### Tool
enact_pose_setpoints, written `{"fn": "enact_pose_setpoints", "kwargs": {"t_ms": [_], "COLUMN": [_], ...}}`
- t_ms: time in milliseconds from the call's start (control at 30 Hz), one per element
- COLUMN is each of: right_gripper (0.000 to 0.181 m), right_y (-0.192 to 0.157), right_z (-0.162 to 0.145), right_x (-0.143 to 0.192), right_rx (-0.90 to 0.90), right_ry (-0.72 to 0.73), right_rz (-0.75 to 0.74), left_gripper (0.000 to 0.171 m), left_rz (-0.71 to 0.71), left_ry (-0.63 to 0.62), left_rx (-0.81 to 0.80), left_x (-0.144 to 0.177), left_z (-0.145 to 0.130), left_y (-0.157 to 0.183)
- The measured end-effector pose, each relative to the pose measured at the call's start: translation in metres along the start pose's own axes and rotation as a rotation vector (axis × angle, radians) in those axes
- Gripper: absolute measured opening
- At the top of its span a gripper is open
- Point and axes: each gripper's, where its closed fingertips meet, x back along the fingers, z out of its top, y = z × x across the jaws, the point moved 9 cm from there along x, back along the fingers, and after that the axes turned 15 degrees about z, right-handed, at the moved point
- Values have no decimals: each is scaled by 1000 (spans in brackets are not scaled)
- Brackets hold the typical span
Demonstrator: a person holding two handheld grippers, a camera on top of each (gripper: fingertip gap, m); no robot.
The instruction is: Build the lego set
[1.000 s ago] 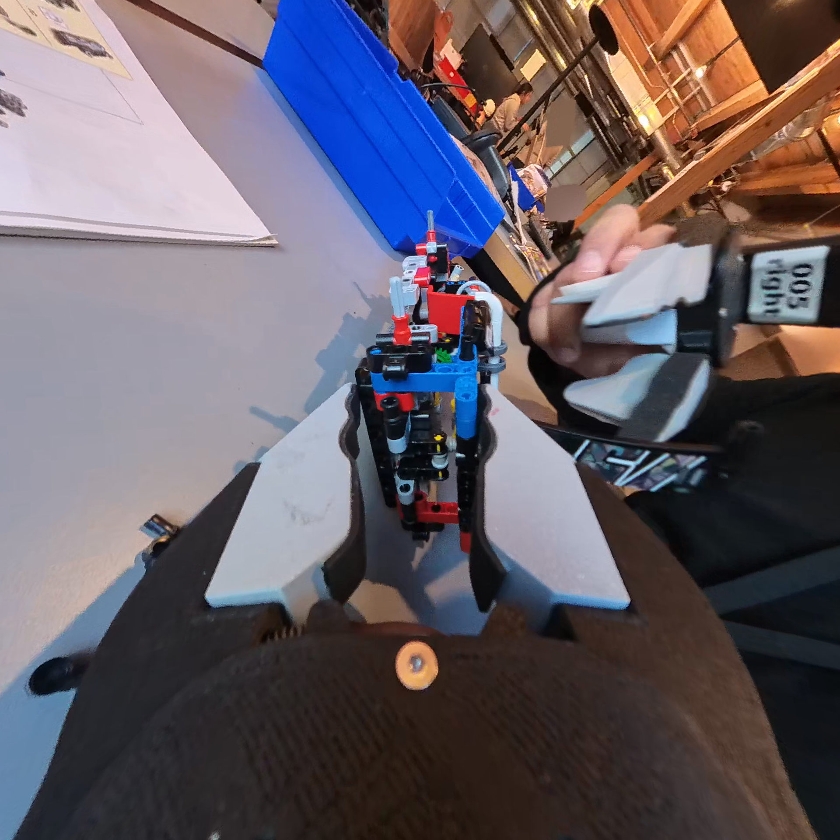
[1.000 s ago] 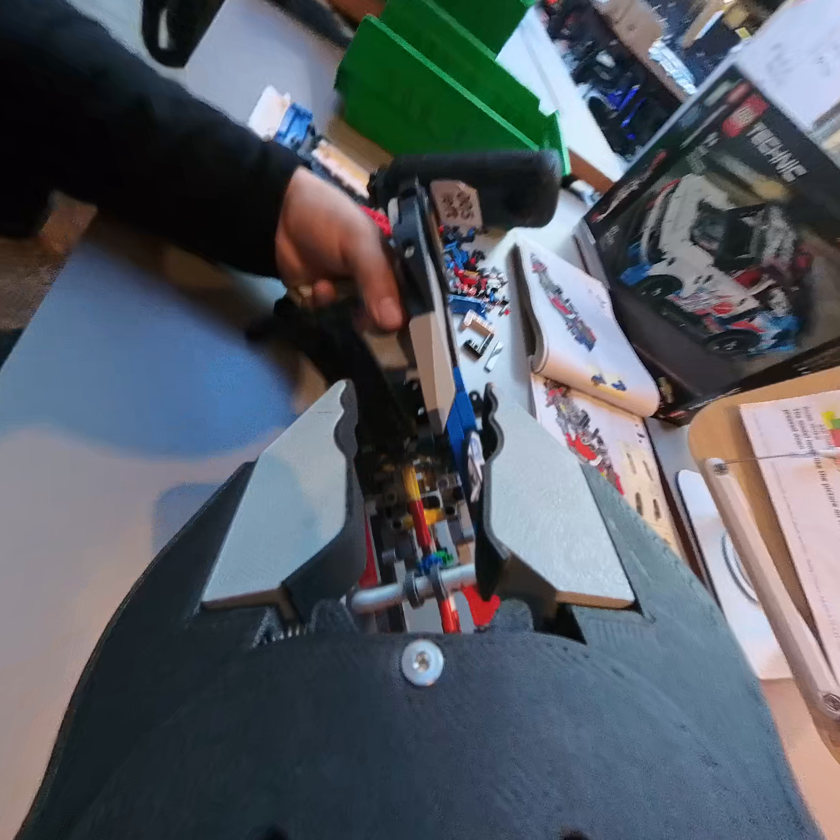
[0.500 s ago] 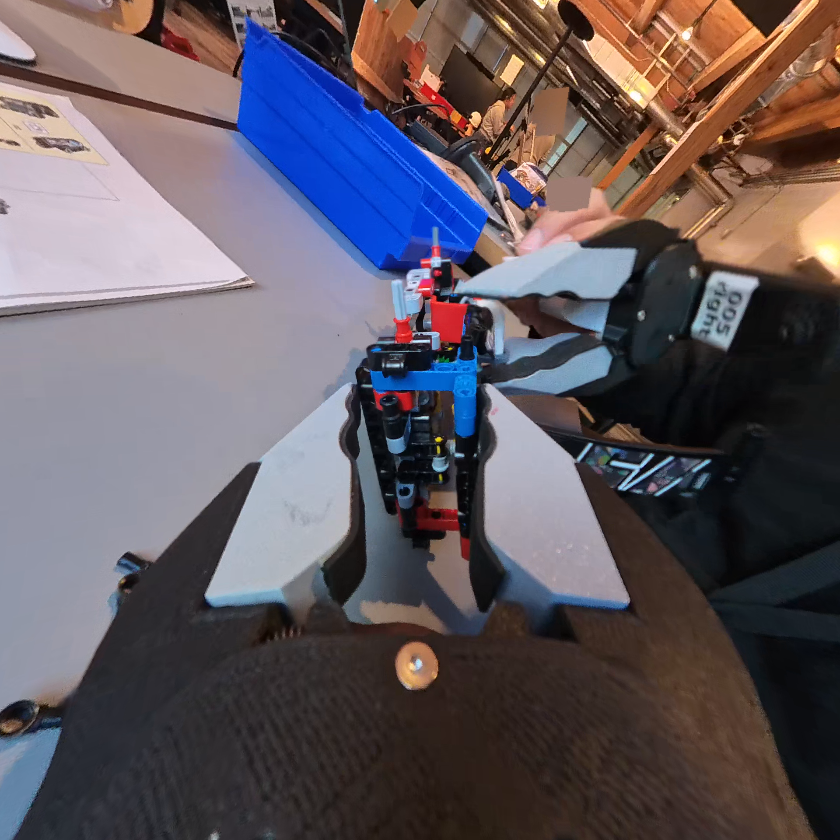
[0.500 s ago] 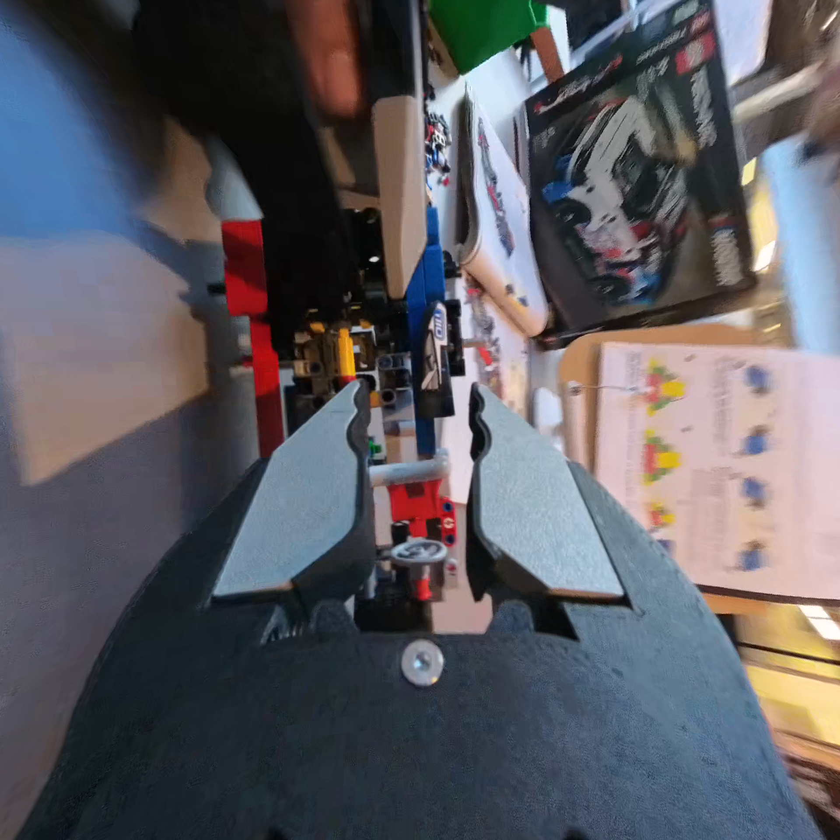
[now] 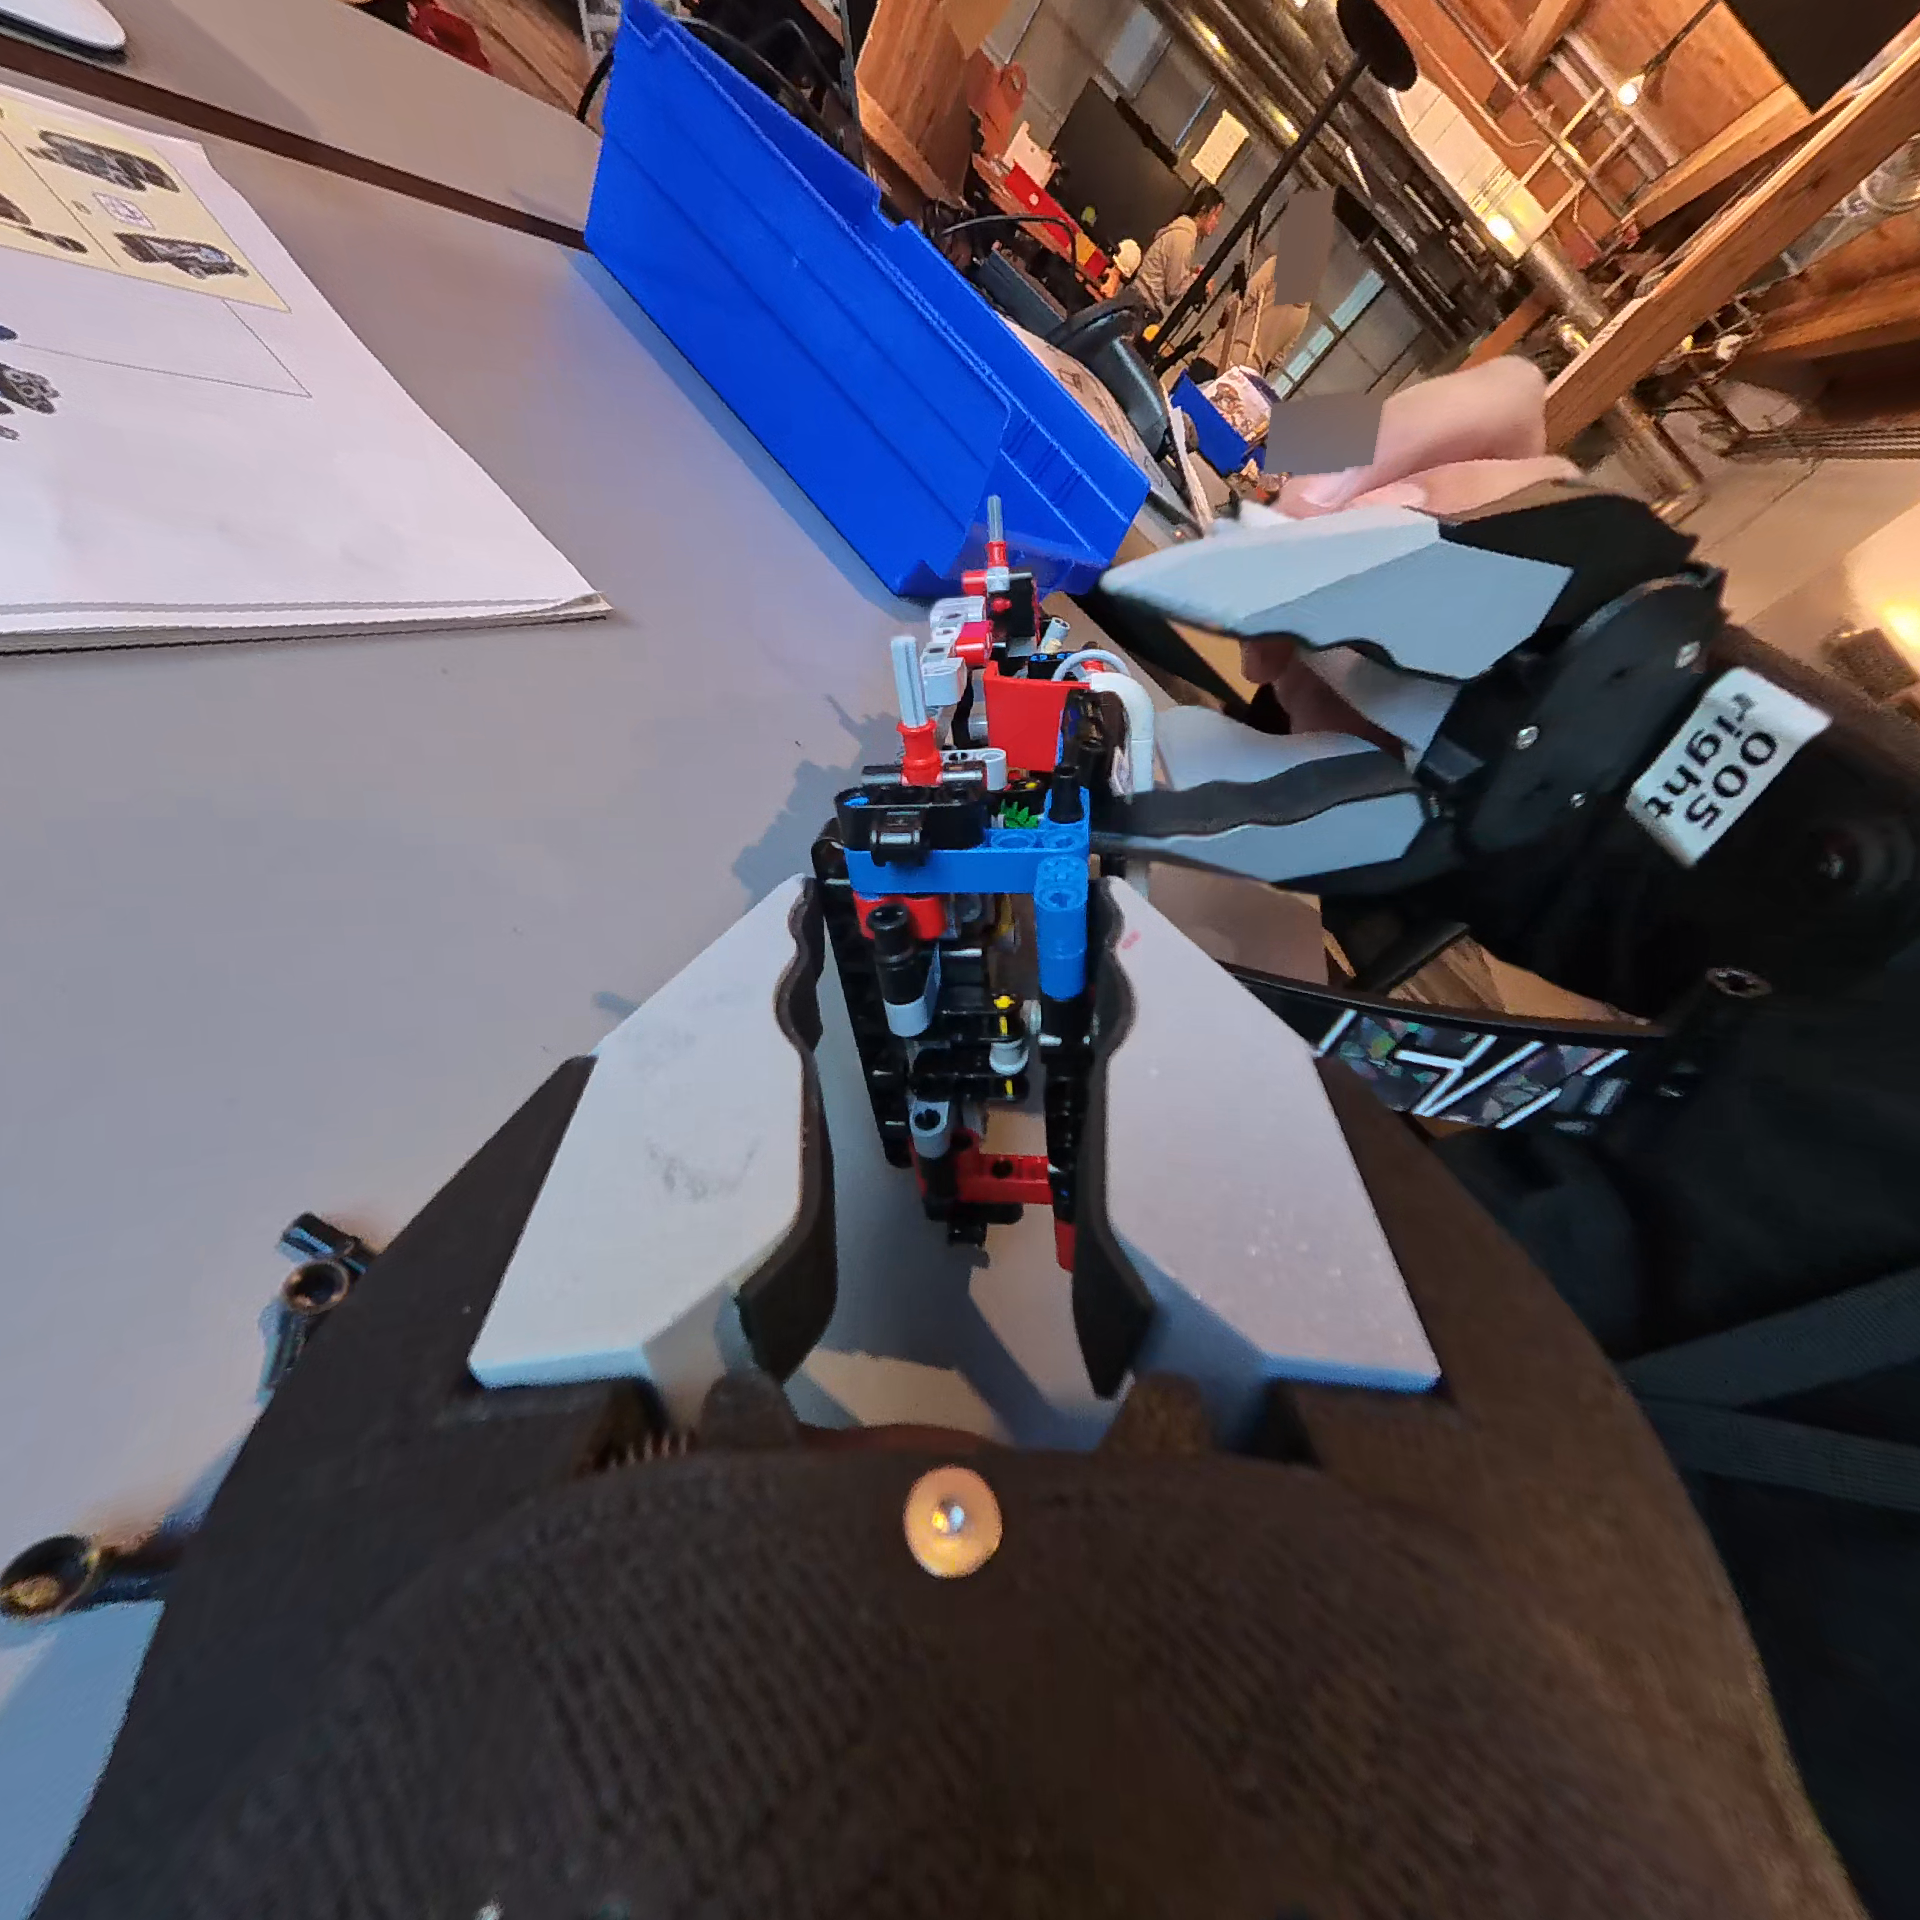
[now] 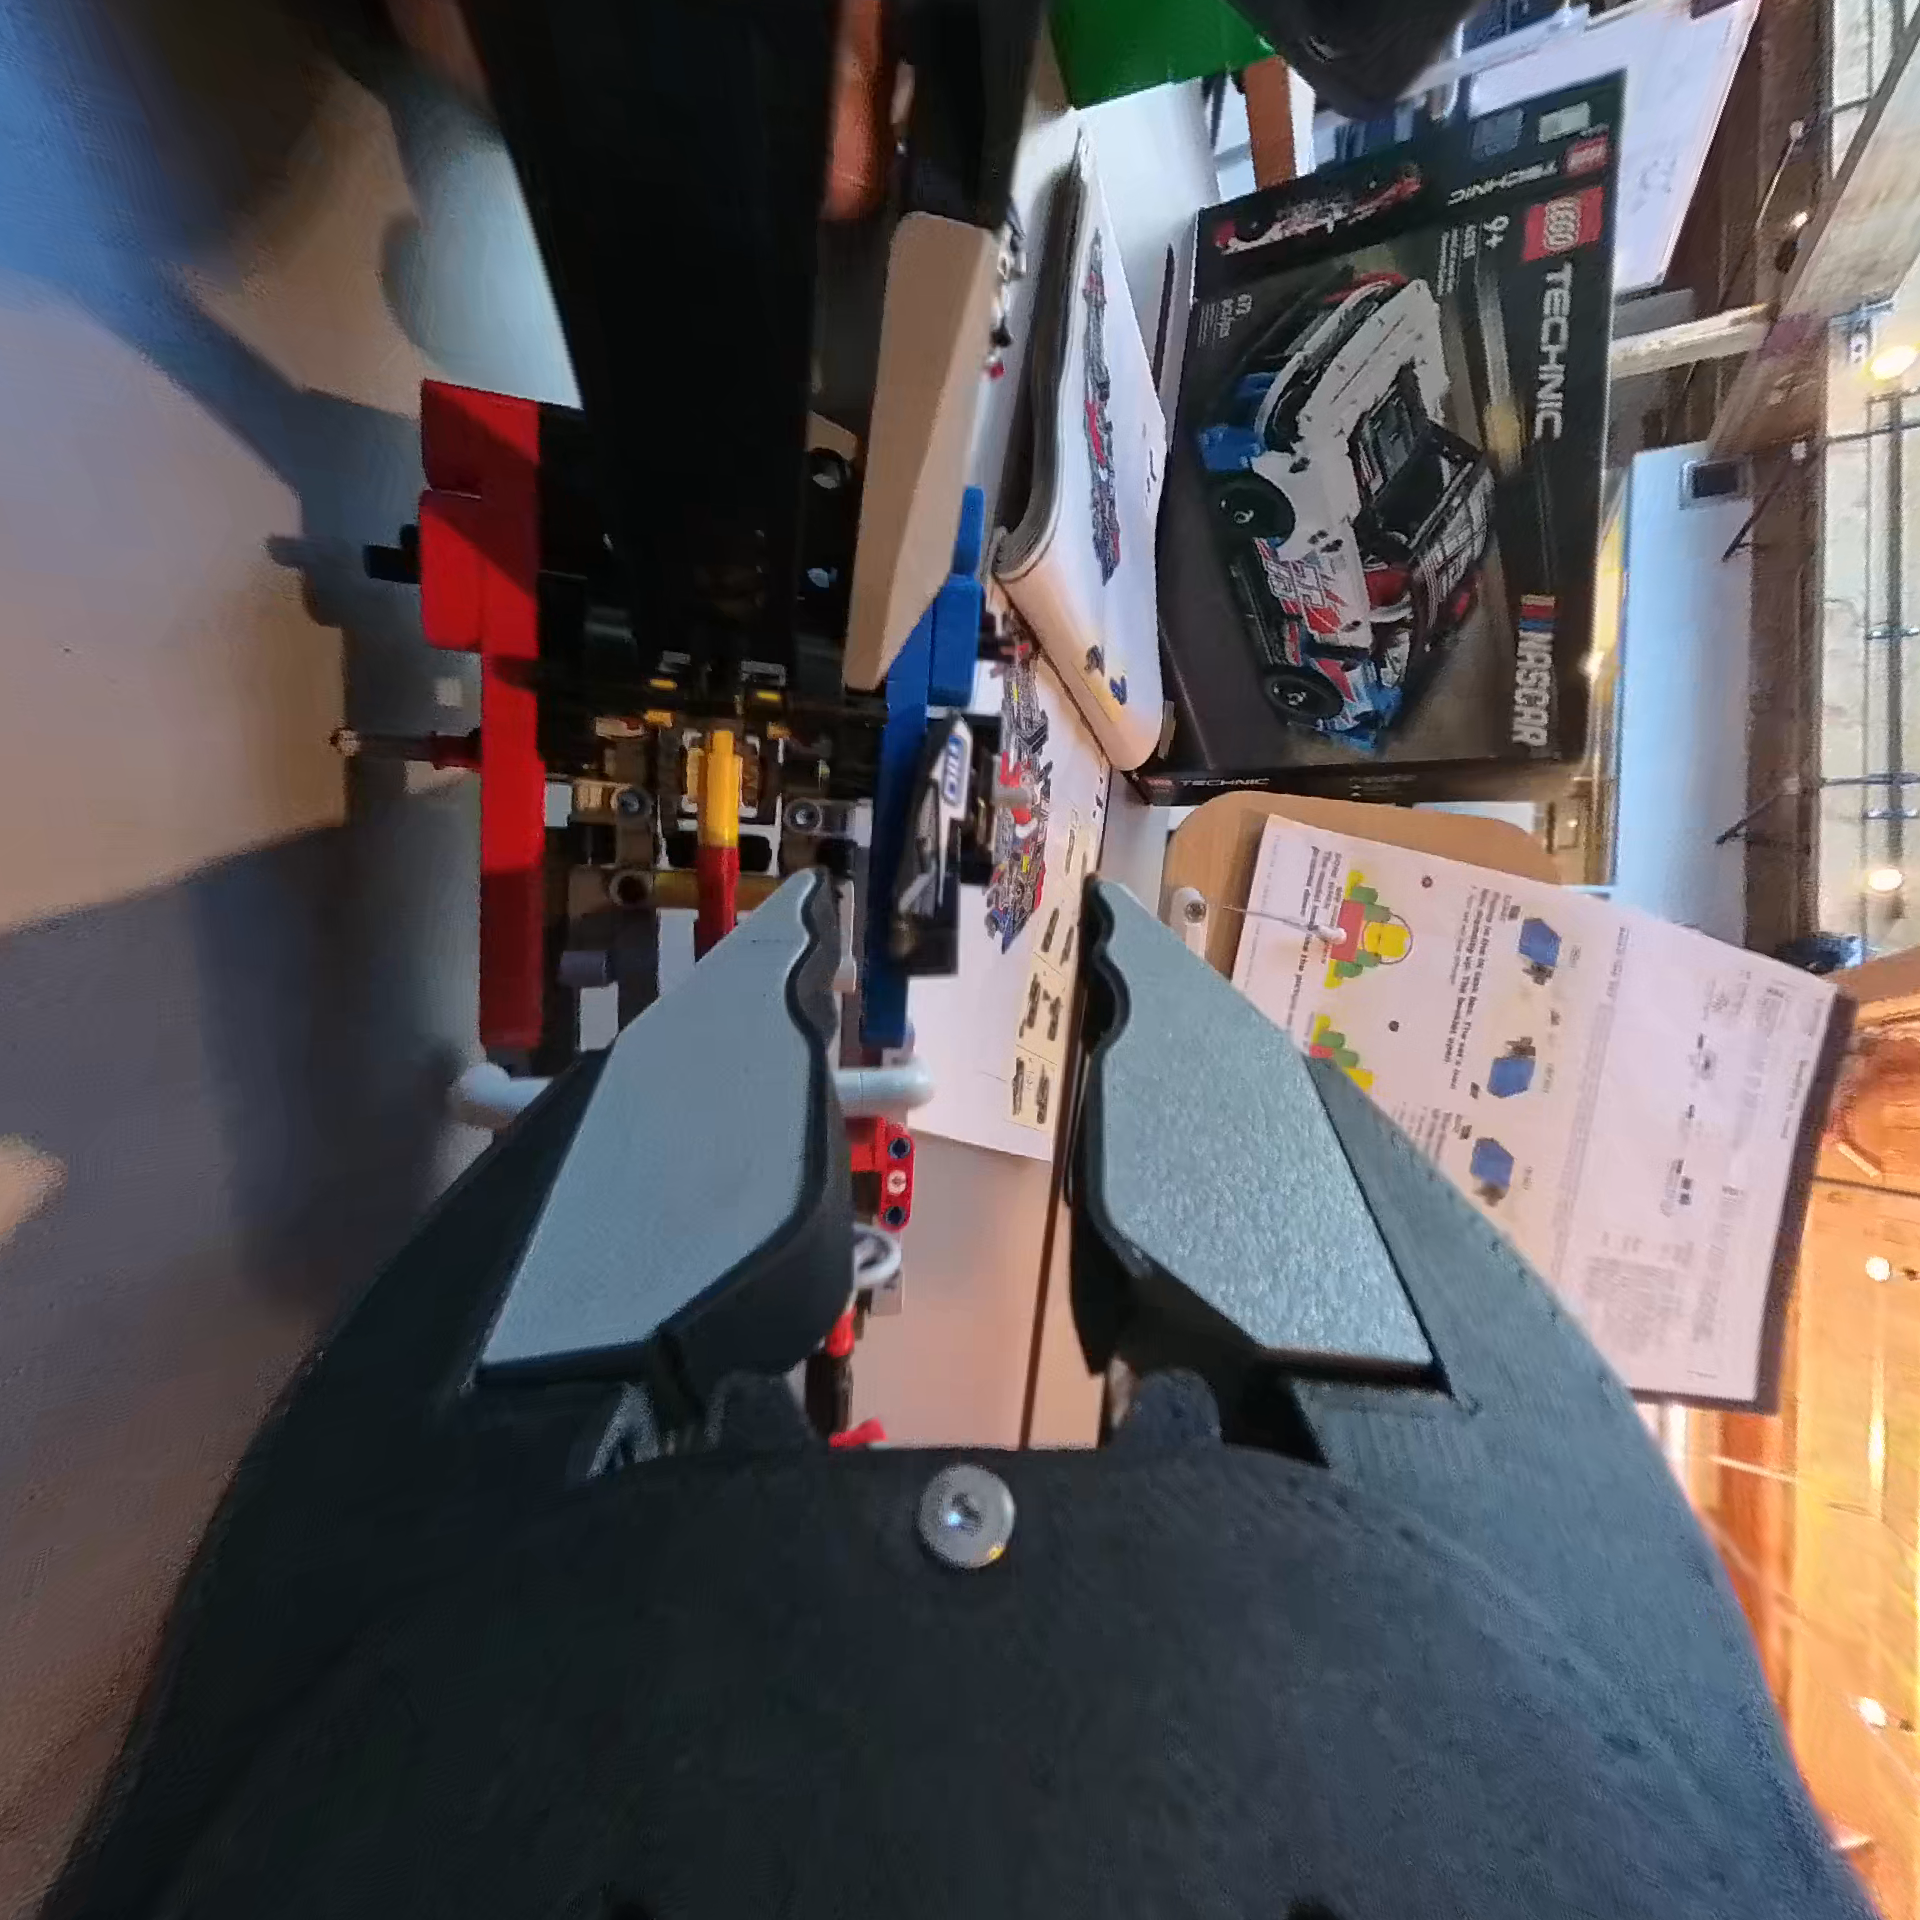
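The lego assembly, a narrow frame of black, blue and red beams, stands upright between my left gripper's fingers. My left gripper is shut on its lower sides. My right gripper comes in from the right, jaws apart and empty, with the lower fingertip against the assembly's upper right edge. In the right wrist view the right gripper is open. The assembly lies left of the gap, partly behind the left finger. A hand shows behind the right gripper.
A blue bin stands behind the assembly, with an instruction booklet on the grey table to the left. Small black parts lie beside my left gripper. The set's box, an open manual and a printed sheet show in the right wrist view. Left tips to right tips: about 5 cm.
My right gripper rolled and swung in against the assembly's right side. The assembly slid from between its fingers to left of the gap. My left gripper kept its hold.
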Motion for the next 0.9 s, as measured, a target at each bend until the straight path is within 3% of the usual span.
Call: {"fn": "enact_pose_setpoints", "kwargs": {"t_ms": [167,367,500,667,900], "right_gripper": [29,36,39,34,24], "right_y": [-4,-1,0,0,4], "right_z": [4,10,9,13,12], "right_x": [-6,7,-2,-14,-15], "right_rx": [89,37,43,87,100], "right_ry": [-40,-30,-98,-195,-197], "right_rz": [-17,42,40,54,137], "left_gripper": [49,49,49,49,49], "left_rz": [15,20,25,19,23], "left_ry": [-6,-25,-30,-42,-45], "left_rx": [11,52,60,82,38], "left_x": [1,1,0,-2,-1], "left_z": [0,-1,-1,-3,-2], "left_y": [-2,-4,-3,-3,1]}}
